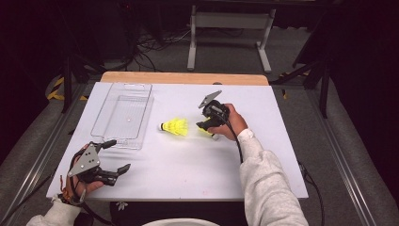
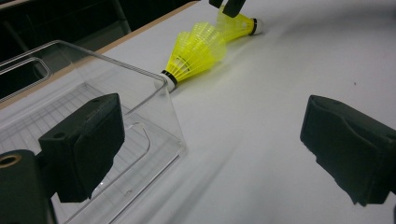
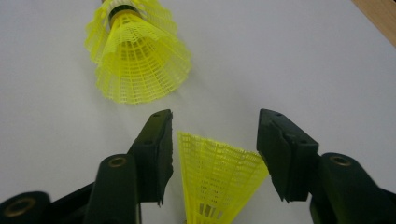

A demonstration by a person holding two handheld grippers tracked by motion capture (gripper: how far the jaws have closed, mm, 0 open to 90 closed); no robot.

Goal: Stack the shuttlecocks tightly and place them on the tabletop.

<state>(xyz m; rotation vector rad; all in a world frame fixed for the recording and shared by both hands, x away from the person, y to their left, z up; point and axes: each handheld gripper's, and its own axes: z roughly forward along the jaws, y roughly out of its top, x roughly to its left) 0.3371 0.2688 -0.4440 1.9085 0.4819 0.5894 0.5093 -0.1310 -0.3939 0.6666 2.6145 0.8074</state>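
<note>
Two yellow shuttlecocks lie mid-table. The free shuttlecock [image 1: 175, 126] [image 2: 196, 51] [image 3: 137, 60] rests on its side, cork pointing at the clear tray. The second shuttlecock [image 1: 206, 131] [image 3: 217, 182] [image 2: 240, 25] lies between the jaws of my right gripper [image 1: 205, 126] [image 3: 215, 126], which is open and straddles its skirt, the left jaw just touching the mesh. My left gripper [image 1: 118, 156] [image 2: 212, 149] hovers open near the front left of the table, holding nothing, one jaw over the tray's near corner.
A clear plastic tray [image 1: 123, 113] [image 2: 159, 79] sits empty at the back left of the white table top [image 1: 188, 165]. A wooden strip [image 1: 183, 77] edges the far side. Cables and a stand's legs lie on the floor beyond.
</note>
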